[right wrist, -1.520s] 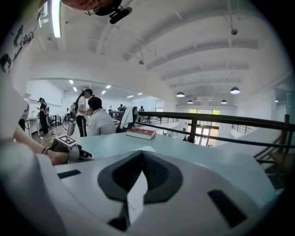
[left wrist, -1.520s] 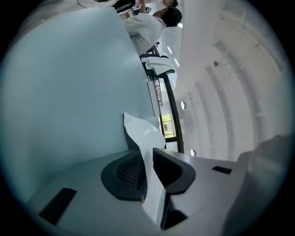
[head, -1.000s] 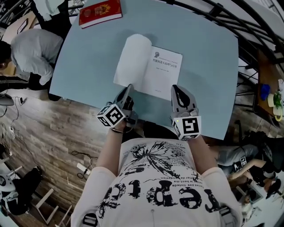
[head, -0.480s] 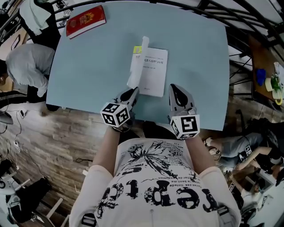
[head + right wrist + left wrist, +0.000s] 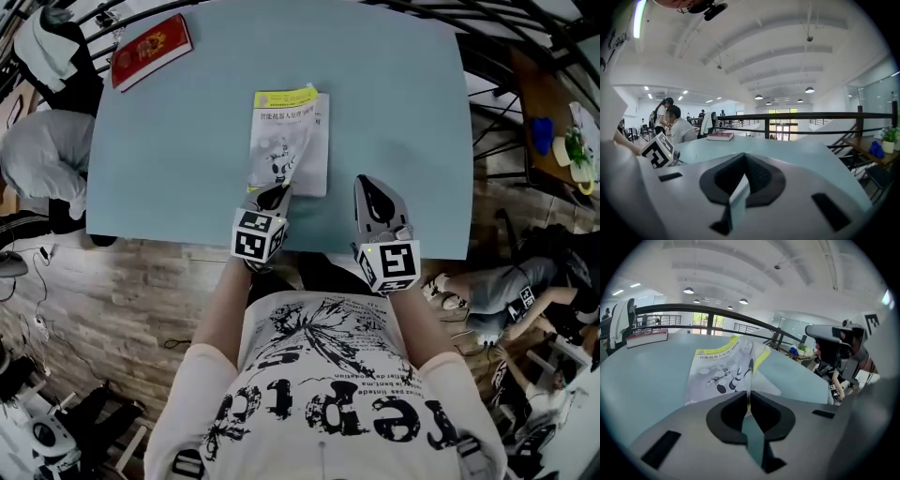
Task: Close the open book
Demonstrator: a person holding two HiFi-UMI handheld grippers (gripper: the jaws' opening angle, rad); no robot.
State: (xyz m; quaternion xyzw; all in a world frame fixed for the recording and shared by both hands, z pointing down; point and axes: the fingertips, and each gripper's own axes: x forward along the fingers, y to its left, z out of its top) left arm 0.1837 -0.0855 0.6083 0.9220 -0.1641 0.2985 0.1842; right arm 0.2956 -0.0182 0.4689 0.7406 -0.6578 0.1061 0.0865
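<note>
The book lies on the light blue table, its printed cover with a yellow top band facing up. The cover's near corner curls up from the white pages to my left gripper, which is shut on that thin edge. In the left gripper view the cover rises into the closed jaws of the left gripper. My right gripper hovers to the right of the book near the table's front edge, shut and empty; the right gripper faces bare tabletop.
A red book lies at the table's far left corner. A seated person is just off the left edge. A black railing runs behind the table. A side table with a plant stands at the right.
The cover swung from the open left side over onto the pages, so the front cover now faces up. My left gripper rolled and moved right with it. The right gripper shifted slightly.
</note>
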